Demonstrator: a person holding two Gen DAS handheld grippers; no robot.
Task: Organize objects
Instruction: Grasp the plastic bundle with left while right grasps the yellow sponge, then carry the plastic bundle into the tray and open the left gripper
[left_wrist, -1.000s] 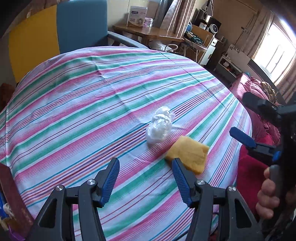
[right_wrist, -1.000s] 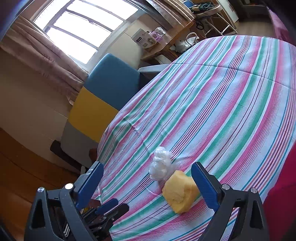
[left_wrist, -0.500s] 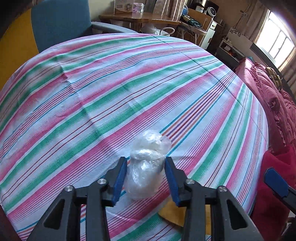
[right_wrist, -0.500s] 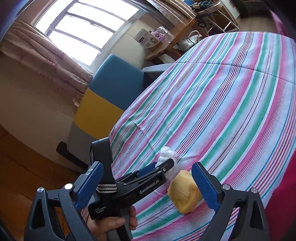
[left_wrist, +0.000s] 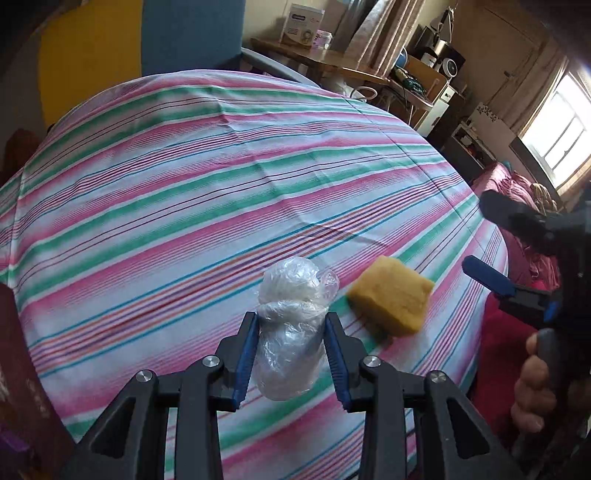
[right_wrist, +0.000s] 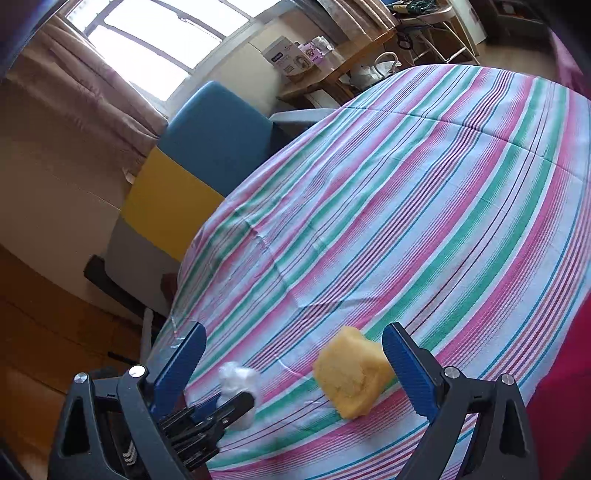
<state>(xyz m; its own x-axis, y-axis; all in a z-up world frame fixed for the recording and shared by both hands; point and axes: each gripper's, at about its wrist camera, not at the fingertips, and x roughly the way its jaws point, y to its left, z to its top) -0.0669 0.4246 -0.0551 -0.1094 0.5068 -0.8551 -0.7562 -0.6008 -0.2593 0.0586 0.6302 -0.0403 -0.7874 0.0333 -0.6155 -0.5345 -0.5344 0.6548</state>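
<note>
left tongs (left_wrist: 289, 354) have closed on the plastic wad (left_wrist: 291, 325), drawing it back.

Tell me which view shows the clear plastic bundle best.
The left wrist view: the plastic bundle fills the centre, clamped between the left gripper pads. The right wrist view shows only its white top, small and partly hidden behind that gripper's fingers.

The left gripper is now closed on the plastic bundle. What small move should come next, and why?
Probably a short, straight lift. The left gripper is shut on the crumpled plastic bundle, whose lower part seems to be near the striped tablecloth. The yellow sponge lies close beside it, so rising first should avoid dragging the bundle against it. The right gripper is open, around nothing.
</note>
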